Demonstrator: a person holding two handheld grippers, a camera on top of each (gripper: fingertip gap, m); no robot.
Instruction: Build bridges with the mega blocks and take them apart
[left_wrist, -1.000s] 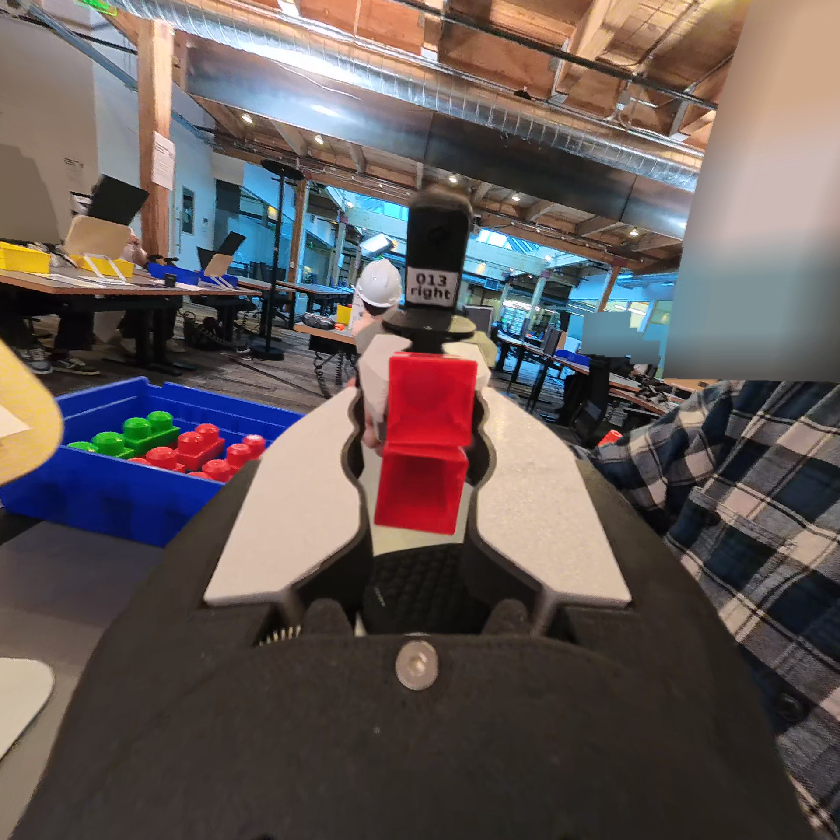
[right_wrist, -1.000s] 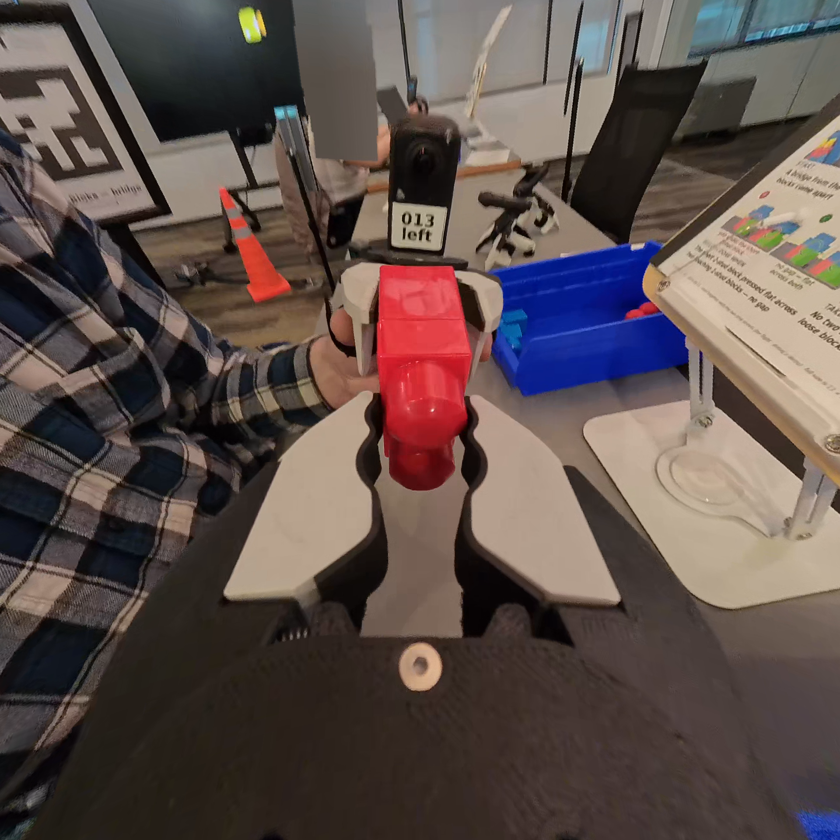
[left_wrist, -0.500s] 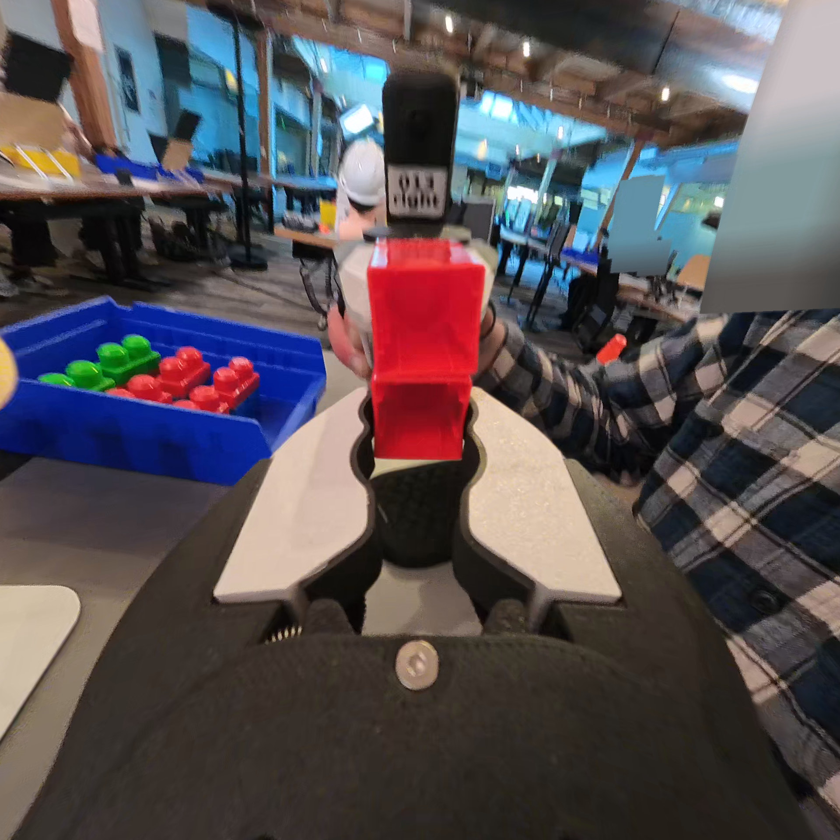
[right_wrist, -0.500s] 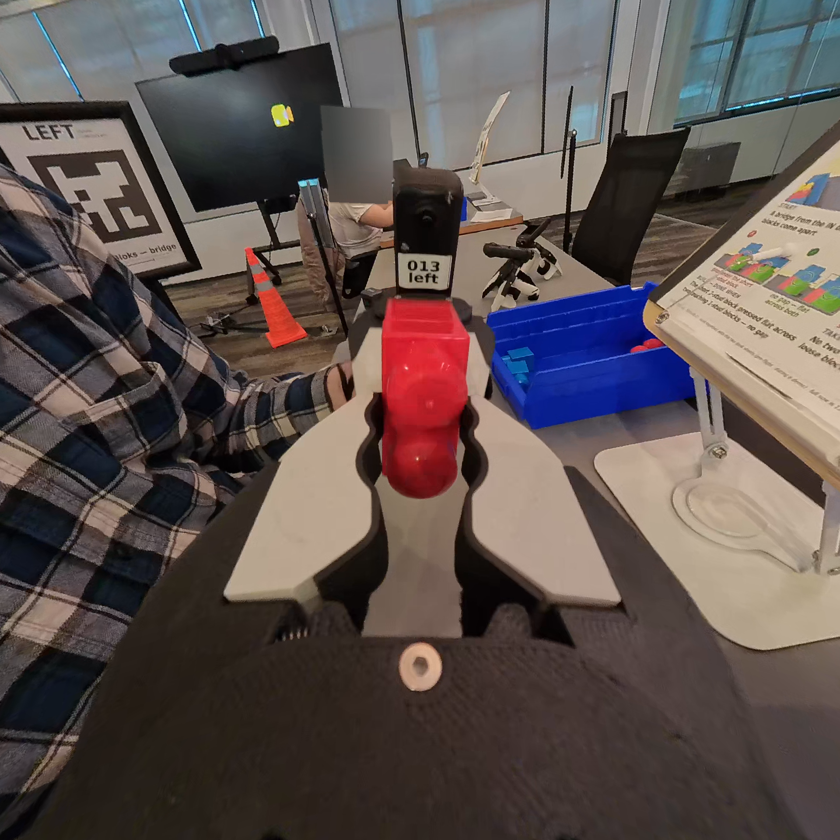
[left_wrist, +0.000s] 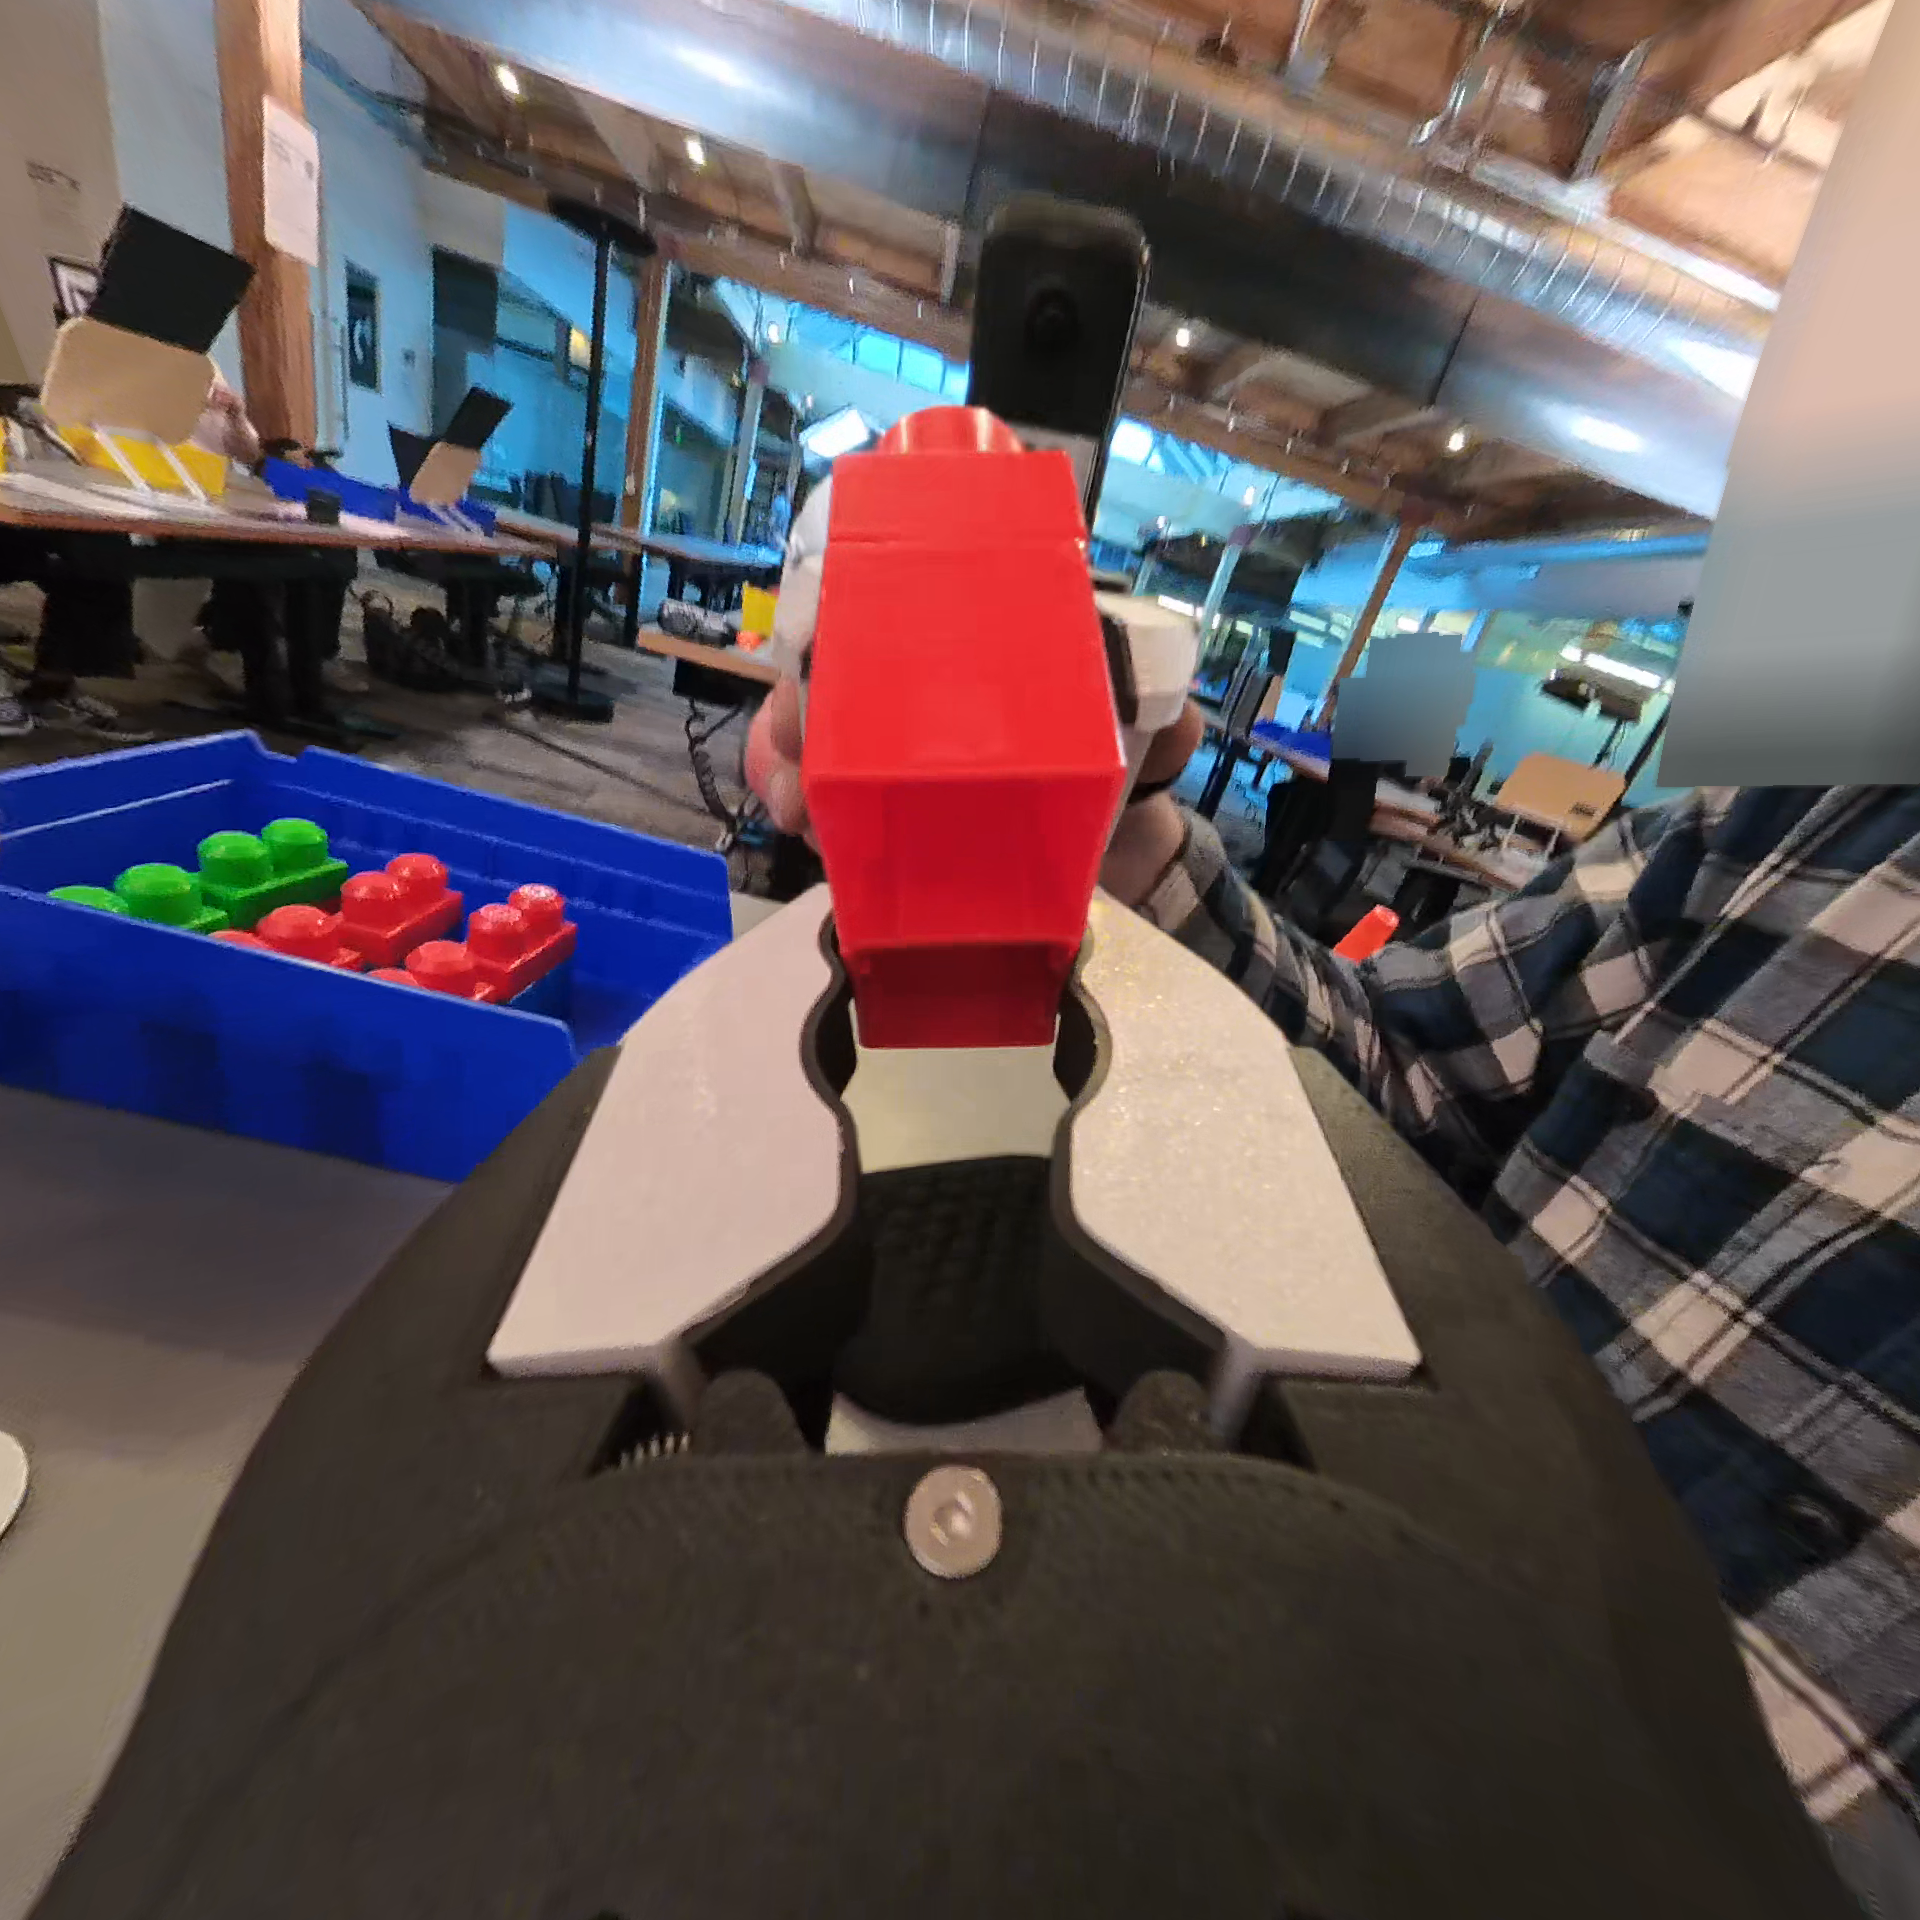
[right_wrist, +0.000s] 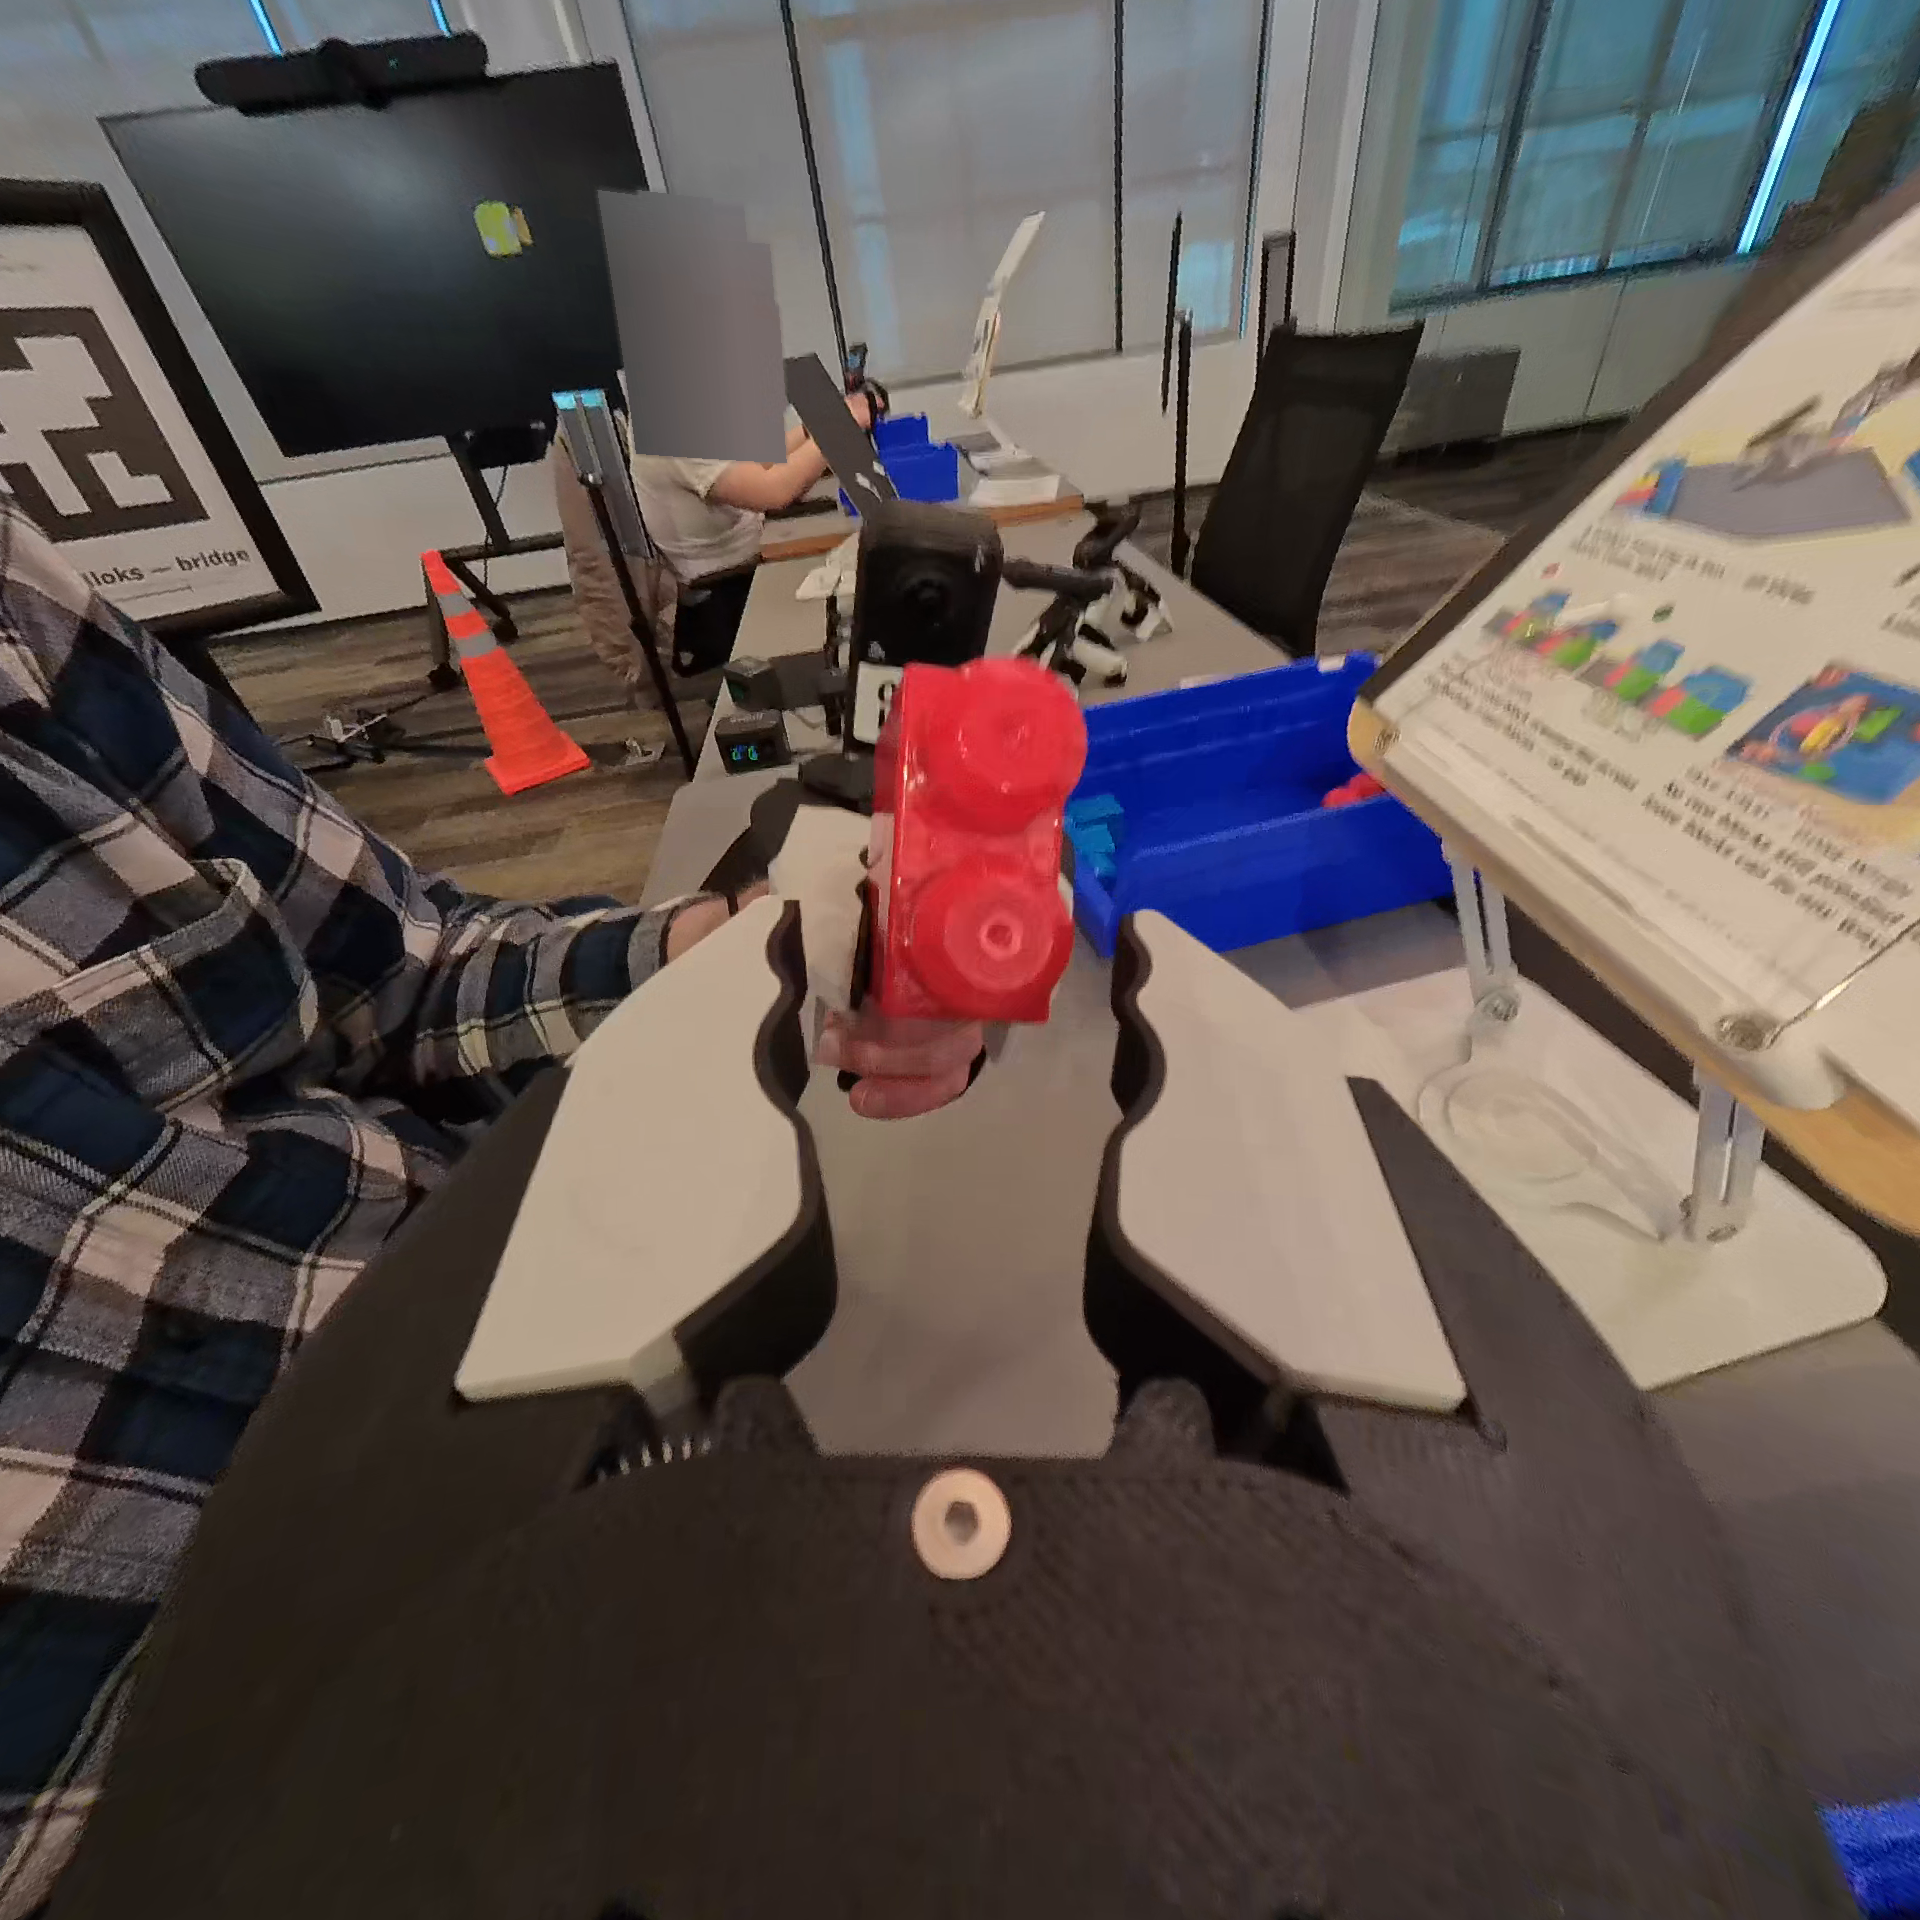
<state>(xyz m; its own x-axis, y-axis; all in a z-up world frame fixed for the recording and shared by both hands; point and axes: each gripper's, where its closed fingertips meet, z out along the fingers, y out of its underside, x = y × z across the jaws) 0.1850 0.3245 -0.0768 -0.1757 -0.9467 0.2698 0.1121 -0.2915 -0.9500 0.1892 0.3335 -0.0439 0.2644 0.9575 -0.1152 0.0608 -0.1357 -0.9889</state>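
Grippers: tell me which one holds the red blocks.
The left gripper: its fingers clamp the red blocks. The right gripper stands open, clear of them.

A black screen stands on the wood floor; right of it are tall windows, below it an orange cone; wooden ceiling beams hang overhead.

instruction board blurred, cut off right | bin cut off (left)
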